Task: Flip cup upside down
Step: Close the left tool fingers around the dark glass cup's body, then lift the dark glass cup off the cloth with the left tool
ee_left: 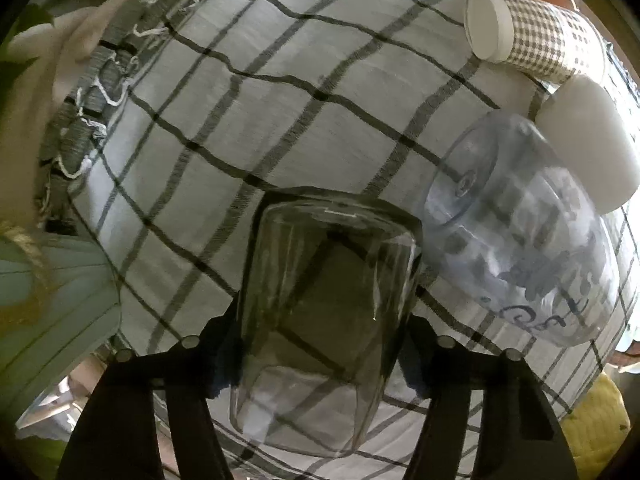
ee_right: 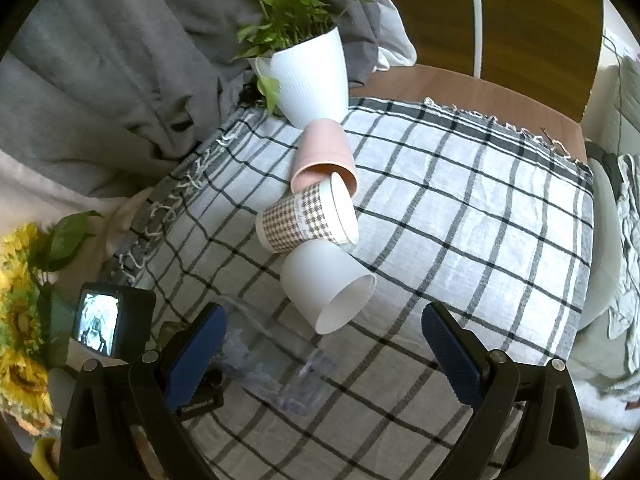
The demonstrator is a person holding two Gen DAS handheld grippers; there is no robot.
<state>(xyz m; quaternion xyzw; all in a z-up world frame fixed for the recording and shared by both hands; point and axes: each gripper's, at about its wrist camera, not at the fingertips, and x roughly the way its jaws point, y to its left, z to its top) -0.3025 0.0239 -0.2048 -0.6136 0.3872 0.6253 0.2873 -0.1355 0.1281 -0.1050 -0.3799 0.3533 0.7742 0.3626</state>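
Note:
In the left wrist view my left gripper [ee_left: 320, 360] is shut on a clear smoky glass cup [ee_left: 320, 320], held between its fingers with the cup's base pointing away over the checked cloth [ee_left: 280, 100]. Beside it on the right lie a clear plastic cup with blue print [ee_left: 520, 240], a white cup [ee_left: 588, 140] and a houndstooth paper cup [ee_left: 532, 32]. In the right wrist view my right gripper [ee_right: 324, 340] is open and empty above the cloth [ee_right: 460, 200]. Ahead of it lie the white cup [ee_right: 328, 284], houndstooth cup [ee_right: 304, 220], pink cup [ee_right: 324, 156] and the clear printed cup [ee_right: 280, 368], all on their sides.
A white plant pot [ee_right: 312, 76] stands at the cloth's far edge. Sunflowers [ee_right: 20, 320] and the left gripper's camera screen [ee_right: 100, 320] are at the left. Grey fabric [ee_right: 100, 60] lies behind. A pale green vase [ee_left: 48, 300] is at the left.

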